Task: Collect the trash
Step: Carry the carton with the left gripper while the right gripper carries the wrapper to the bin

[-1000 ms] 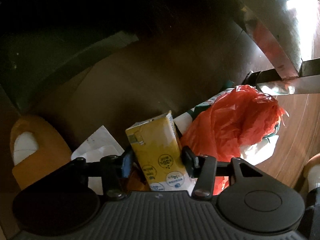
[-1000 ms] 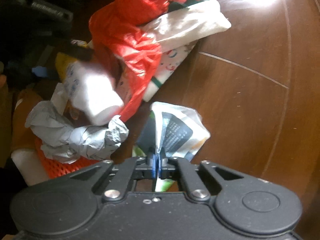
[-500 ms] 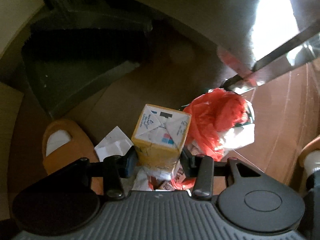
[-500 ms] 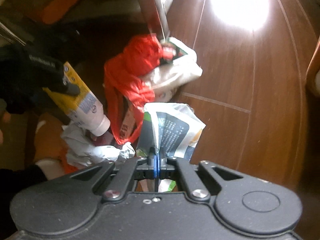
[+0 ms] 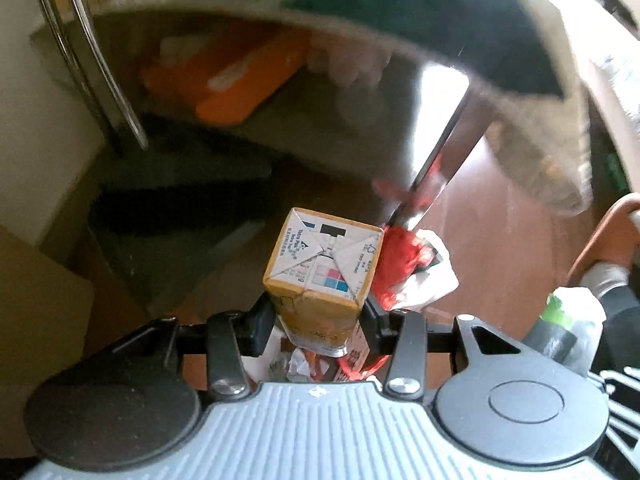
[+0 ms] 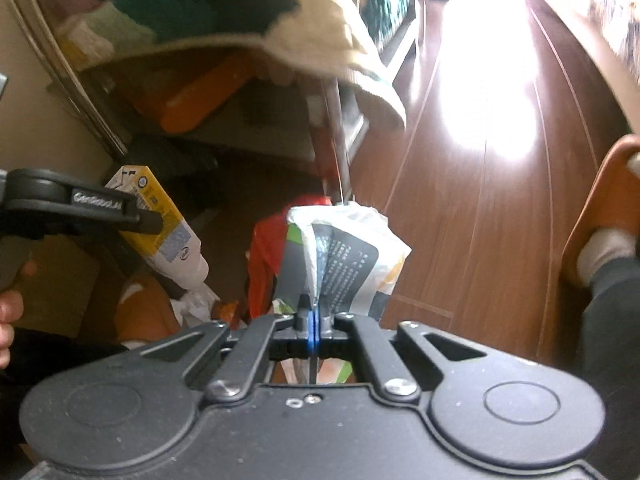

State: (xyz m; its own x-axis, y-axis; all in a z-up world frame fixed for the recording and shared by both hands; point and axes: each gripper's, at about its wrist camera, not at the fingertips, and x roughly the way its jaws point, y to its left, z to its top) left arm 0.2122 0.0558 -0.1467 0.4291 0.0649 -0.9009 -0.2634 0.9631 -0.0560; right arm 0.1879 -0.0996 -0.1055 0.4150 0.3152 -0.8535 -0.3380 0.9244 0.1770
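My left gripper (image 5: 318,320) is shut on a yellow drink carton (image 5: 320,272), held up off the floor with its folded end toward the camera. The right wrist view shows the same carton (image 6: 160,224) at the left, clamped in the left gripper's fingers (image 6: 140,216). My right gripper (image 6: 314,320) is shut on a crumpled white, green and black snack wrapper (image 6: 344,256), also lifted. Below both lies a heap of trash on the wooden floor: a red plastic bag (image 5: 400,260), (image 6: 264,256) and white crumpled paper (image 5: 428,280).
A low table draped with a knitted cloth (image 6: 280,32) overhangs the heap, on a chrome leg (image 5: 436,168). A dark dustpan (image 5: 168,240) lies at the left. A foot in an orange slipper (image 6: 600,240) stands right; another slipper (image 6: 140,312) is lower left.
Both grippers have risen well above the floor with the carton and the wrapper in them. The carton has tipped end-on to the left camera. The trash heap now looks smaller and farther below.
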